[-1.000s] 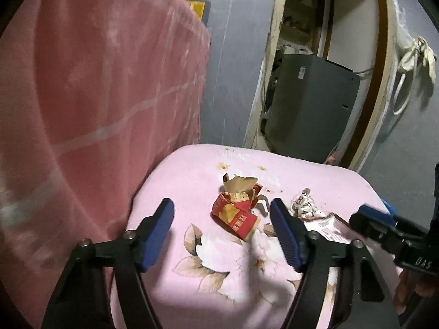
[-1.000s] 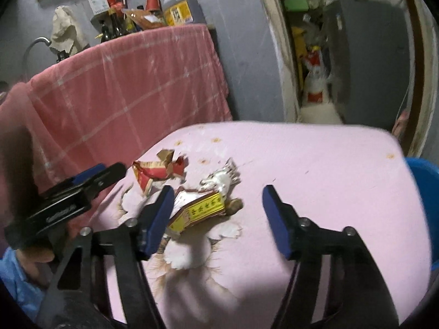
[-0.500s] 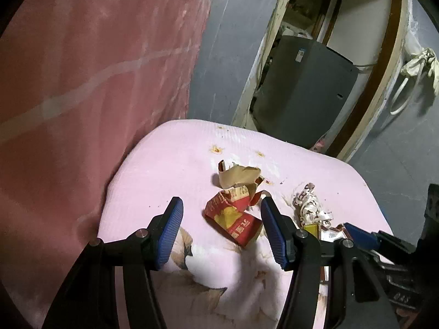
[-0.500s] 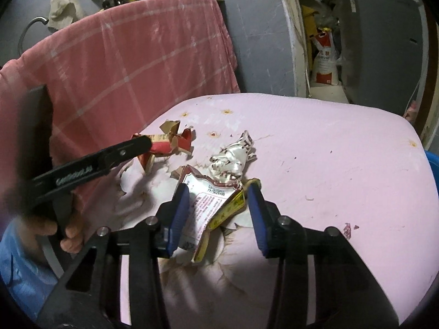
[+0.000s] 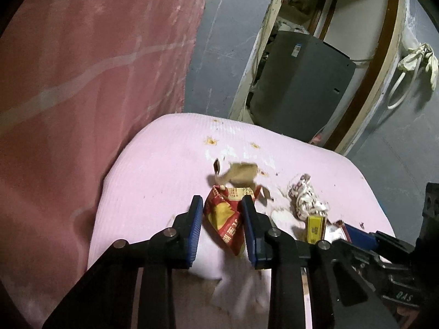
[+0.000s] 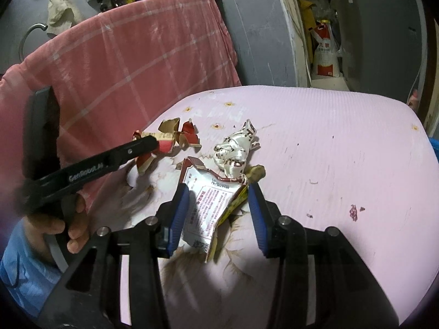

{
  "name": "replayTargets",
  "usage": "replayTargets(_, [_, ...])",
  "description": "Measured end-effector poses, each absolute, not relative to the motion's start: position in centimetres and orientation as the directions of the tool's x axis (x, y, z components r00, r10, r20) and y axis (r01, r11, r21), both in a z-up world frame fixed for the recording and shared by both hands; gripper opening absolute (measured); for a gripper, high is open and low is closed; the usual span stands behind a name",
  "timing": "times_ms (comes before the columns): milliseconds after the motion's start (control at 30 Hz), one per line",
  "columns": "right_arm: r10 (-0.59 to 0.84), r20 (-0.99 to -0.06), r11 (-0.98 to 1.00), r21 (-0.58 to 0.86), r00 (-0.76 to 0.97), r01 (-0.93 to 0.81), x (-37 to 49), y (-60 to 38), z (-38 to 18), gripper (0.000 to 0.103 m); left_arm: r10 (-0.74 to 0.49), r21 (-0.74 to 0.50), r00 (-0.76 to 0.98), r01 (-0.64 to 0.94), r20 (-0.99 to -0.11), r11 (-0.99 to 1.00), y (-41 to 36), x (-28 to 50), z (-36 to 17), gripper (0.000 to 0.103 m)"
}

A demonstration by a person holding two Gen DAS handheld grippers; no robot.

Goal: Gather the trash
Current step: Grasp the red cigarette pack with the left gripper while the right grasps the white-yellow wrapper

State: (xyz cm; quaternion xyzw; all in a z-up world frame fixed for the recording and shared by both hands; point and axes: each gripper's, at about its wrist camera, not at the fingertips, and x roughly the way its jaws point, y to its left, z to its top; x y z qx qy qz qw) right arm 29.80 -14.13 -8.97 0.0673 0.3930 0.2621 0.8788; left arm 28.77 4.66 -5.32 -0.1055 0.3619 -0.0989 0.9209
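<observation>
Left gripper [image 5: 222,209] clamped on red wrapper [image 5: 225,220]; right gripper [image 6: 218,196] pinching white packet [image 6: 210,204] beside crumpled foil wad [image 6: 236,152]. Likely featherlight, crinkly, slippery: grip flat mid-body.

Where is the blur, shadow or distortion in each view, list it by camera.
Left wrist view: the tan paper scrap beyond the red wrapper is motion-smeared, the near pink tablecloth blurs too, and the door frame bows from fisheye. Right wrist view: sharper, the printed packet readable, gripper shadow darkens the near cloth, black vignette at the corners.
</observation>
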Motion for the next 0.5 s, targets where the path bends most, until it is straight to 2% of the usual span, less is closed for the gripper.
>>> replayTargets(500, [0.531,-0.666,0.843,0.352,0.523,-0.407,28.9,-13.7,-9.4,0.042,-0.281,-0.325,0.703,0.076,-0.653,0.943,4.6,24.2,-5.8,0.023])
